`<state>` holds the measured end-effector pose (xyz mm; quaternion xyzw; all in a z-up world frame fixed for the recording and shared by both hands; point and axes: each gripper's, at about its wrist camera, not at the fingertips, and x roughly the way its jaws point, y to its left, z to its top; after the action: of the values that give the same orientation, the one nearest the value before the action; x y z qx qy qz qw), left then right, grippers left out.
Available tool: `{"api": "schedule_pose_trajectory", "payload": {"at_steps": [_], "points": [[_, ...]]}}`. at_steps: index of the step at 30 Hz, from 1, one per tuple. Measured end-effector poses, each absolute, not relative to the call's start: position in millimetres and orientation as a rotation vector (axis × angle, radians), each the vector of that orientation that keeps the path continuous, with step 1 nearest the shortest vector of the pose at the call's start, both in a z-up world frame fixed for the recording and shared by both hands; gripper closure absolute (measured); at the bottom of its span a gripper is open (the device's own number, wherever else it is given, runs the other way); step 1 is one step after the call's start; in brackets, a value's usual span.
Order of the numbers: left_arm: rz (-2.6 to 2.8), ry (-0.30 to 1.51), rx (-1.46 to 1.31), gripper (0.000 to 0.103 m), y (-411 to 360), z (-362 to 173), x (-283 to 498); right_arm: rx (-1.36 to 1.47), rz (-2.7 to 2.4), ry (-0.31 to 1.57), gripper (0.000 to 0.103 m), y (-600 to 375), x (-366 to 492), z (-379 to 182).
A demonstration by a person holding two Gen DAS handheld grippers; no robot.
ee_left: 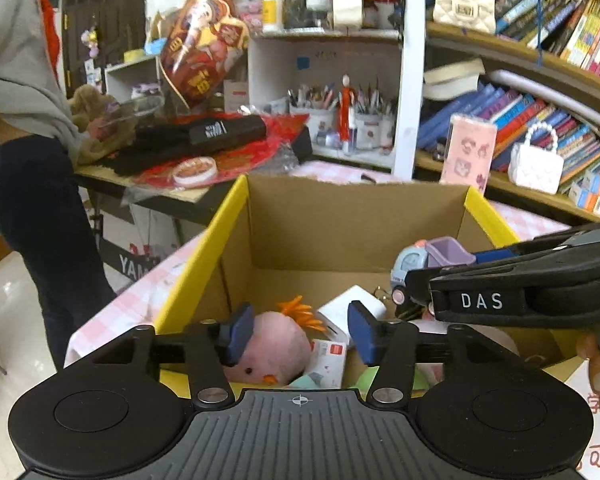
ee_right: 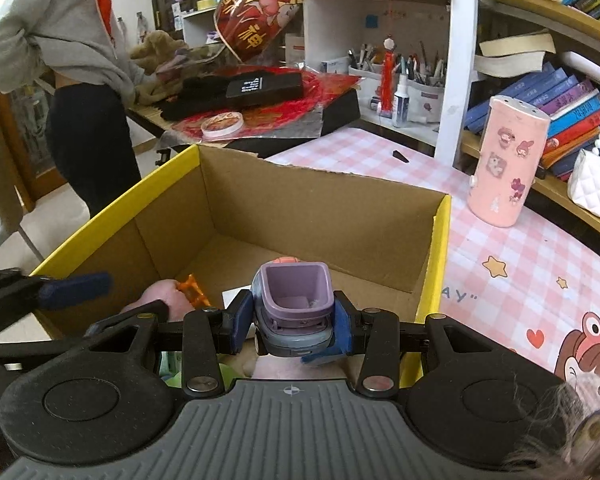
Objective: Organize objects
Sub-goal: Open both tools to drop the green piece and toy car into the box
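Right hand-held gripper [ee_right: 292, 330] clamped on toy truck [ee_right: 293, 308] over box [ee_right: 440, 248]; left hand-held gripper [ee_left: 298, 334] wide apart, holding nothing, plush [ee_left: 274, 350] below.

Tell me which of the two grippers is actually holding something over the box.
The right gripper: its blue pads clamp the purple-and-grey toy truck above the cardboard box. The left gripper hangs open, empty, above the pink plush.

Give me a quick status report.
Right tool shut on toy truck, over cardboard box. Left tool open above pink plush. Nothing blocking.
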<state>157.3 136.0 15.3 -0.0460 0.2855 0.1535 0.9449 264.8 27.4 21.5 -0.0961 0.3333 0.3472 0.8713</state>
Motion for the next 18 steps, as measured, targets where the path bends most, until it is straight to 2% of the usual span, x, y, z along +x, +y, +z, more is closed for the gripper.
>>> {"api": "schedule_pose_trajectory", "payload": {"at_steps": [3,8,15,18], "points": [[0.293,0.537,-0.142,0.046,143,19,143,-0.204,0.724,0.697,0.064,28,263,21],[0.308,0.452,-0.178,0.03,150,29,119,-0.227,0.73,0.69,0.064,29,254,20],[0.347,0.42,-0.178,0.021,154,35,97,-0.259,0.726,0.7,0.063,36,240,13],[0.351,0.416,-0.176,0.019,156,39,89,-0.235,0.697,0.676,0.057,32,234,19]]}}
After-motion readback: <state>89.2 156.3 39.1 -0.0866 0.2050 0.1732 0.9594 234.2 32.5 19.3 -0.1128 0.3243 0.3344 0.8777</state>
